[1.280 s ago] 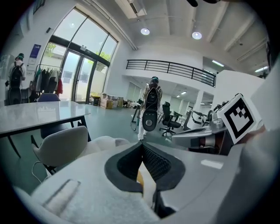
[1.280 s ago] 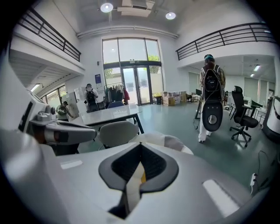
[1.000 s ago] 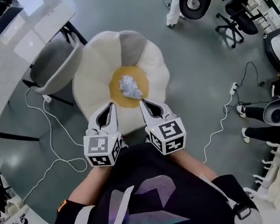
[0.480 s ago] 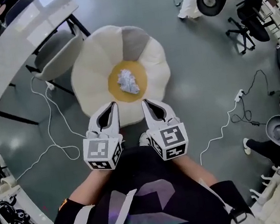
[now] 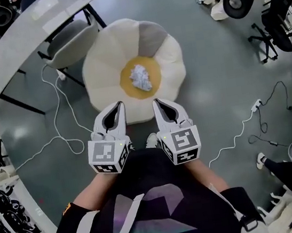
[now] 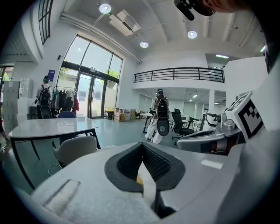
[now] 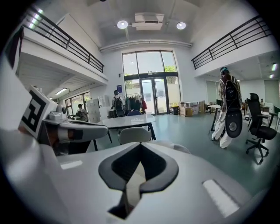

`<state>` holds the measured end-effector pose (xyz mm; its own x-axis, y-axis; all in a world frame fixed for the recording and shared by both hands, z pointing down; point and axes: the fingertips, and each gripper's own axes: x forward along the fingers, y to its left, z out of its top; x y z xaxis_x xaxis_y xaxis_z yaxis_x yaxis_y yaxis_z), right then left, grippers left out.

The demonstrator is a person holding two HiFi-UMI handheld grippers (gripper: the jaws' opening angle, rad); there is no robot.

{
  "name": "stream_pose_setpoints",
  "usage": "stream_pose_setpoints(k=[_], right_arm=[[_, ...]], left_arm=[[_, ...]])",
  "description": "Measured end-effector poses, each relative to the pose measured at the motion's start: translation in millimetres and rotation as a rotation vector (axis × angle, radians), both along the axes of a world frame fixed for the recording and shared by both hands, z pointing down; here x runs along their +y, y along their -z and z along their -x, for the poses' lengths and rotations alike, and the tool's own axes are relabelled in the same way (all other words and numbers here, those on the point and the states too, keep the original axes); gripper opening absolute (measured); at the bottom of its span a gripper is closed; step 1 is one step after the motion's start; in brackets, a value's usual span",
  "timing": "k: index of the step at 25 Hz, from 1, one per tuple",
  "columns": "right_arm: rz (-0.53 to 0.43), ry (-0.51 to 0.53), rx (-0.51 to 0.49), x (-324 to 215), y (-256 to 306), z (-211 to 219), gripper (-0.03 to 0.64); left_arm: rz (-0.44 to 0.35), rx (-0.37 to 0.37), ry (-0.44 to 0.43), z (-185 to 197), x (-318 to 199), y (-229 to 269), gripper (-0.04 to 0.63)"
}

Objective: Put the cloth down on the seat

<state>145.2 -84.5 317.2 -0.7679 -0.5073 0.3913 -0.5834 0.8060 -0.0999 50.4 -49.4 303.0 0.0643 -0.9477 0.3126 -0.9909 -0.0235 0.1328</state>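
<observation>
A crumpled white cloth point(image 5: 140, 77) lies on the yellow middle of a flower-shaped cream seat point(image 5: 101, 65), seen in the head view. Nothing touches the cloth. Both grippers are held side by side close to the person's body, pointing at the seat's near edge. My left gripper point(image 5: 118, 107) is shut with nothing in it, and its tips meet in the left gripper view point(image 6: 142, 148). My right gripper point(image 5: 157, 103) is shut and empty too, with its jaws together in the right gripper view point(image 7: 140, 148).
A white table point(image 5: 27, 38) and a grey chair point(image 5: 70, 40) stand left of the seat. White cables point(image 5: 61, 125) trail over the floor at left, and a power strip point(image 5: 255, 104) lies at right. Black office chairs point(image 5: 278, 24) stand far right.
Both grippers have drawn back from over the seat to its near edge, still shut. The cloth stays on the yellow middle. The head view has shifted.
</observation>
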Motion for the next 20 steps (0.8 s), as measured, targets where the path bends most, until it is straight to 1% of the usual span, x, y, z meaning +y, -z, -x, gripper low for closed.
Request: stream_pose_setpoints(k=[5,10,20], right_arm=[[-0.013,0.019,0.001,6,3,8,0.0],[0.01,0.01,0.029,13,-14,15,0.0],[-0.006,-0.017,0.042,23,-8,29,0.0]], left_arm=[[-0.026,-0.021,0.009,6,7,9,-0.002],[-0.013,-0.013,0.002,15,15,-1,-0.002],[-0.034,-0.01,-0.051,25,17,3,-0.002]])
